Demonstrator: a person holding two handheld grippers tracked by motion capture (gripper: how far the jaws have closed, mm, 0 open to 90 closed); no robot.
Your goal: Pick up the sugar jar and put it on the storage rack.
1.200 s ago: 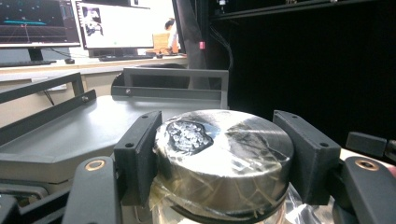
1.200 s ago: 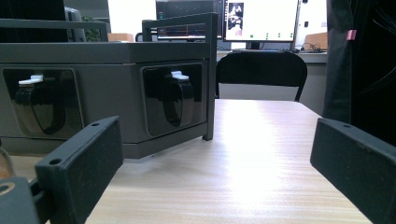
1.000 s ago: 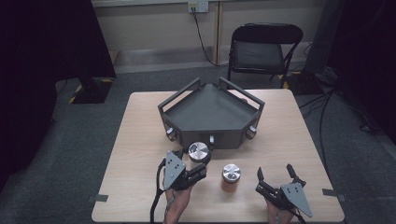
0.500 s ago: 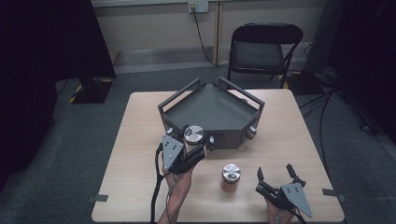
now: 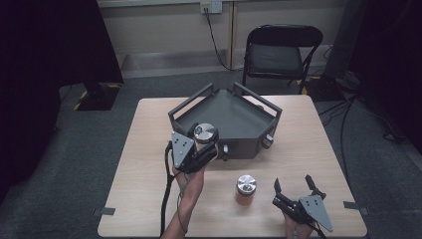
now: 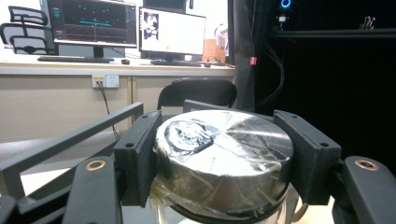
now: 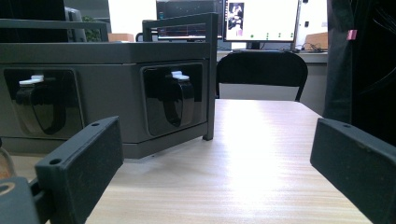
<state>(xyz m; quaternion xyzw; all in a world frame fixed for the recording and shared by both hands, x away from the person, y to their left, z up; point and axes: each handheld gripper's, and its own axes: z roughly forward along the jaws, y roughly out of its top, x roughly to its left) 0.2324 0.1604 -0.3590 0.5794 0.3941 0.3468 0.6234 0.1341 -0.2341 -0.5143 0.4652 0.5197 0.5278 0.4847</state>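
My left gripper is shut on a jar with a silver metal lid, held in the air over the front left edge of the dark grey tray. In the left gripper view the lid sits clamped between both black jaws, with clear wrap around its rim. A second jar with a silver lid stands on the wooden table in front of the tray. My right gripper rests low near the table's front right, open, with nothing between its jaws.
The grey tray has raised rail handles and black latches on its front wall. A black folding chair stands beyond the table's far edge. Bare tabletop lies to the right of the tray.
My left gripper has lifted its jar and carried it forward, from the table near the second jar up to the tray's front edge. The right gripper has stayed put.
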